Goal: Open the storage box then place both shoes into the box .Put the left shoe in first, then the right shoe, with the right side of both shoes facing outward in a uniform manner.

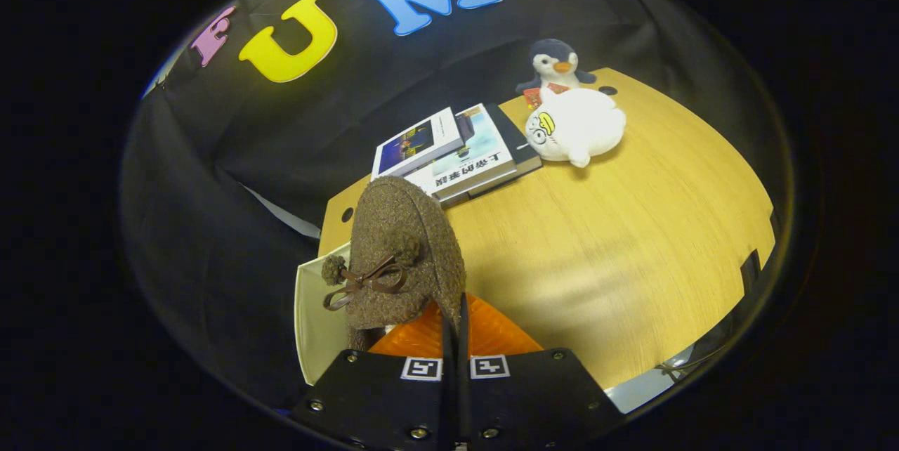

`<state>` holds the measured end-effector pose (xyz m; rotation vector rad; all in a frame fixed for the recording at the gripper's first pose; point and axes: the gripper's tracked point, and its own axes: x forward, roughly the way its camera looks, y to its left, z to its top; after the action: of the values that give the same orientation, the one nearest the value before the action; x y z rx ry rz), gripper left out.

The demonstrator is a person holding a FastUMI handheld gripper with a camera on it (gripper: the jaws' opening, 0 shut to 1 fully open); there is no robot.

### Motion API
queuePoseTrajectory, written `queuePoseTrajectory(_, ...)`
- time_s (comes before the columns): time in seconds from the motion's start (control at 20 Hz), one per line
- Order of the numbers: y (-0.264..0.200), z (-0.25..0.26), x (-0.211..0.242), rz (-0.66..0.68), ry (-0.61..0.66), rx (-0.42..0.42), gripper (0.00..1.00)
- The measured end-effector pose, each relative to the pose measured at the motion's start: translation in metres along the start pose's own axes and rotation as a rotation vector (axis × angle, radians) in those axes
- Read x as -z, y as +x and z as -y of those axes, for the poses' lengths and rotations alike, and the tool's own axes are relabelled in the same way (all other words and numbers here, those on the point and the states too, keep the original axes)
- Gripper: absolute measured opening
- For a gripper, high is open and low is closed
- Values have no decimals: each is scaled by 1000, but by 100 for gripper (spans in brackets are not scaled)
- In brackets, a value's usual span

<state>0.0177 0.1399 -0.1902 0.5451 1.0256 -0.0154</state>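
Between the two fingers of the claw [455, 328] sits the thin rear edge of a brown fuzzy shoe [406, 254], and the fingers are drawn together until they nearly touch, pinching that edge from both sides. From there the shoe rises ahead of the fingers, toe away from the claw, with a small brown bow [365, 282] and two pom-poms on its upper. Just under the shoe and the fingertips lies an orange ribbed surface [484, 335]; whether it is part of the storage box I cannot tell. Left of the shoe a pale flat panel [316, 324] stands at the near corner of the wooden bench [632, 254]. Beyond the shoe's toe, at the far edge of the bench, is a stack of books [456, 152]. Right of the books rests a white plush toy [577, 126], and just behind it, against the black cloth wall, stands a plush penguin [555, 64]. Both toys are well apart from the shoe.
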Motion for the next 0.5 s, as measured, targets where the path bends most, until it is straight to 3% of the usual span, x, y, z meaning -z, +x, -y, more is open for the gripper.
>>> queuePoseTrajectory(0.5,30,-87,39,-26,-29,-76,1)
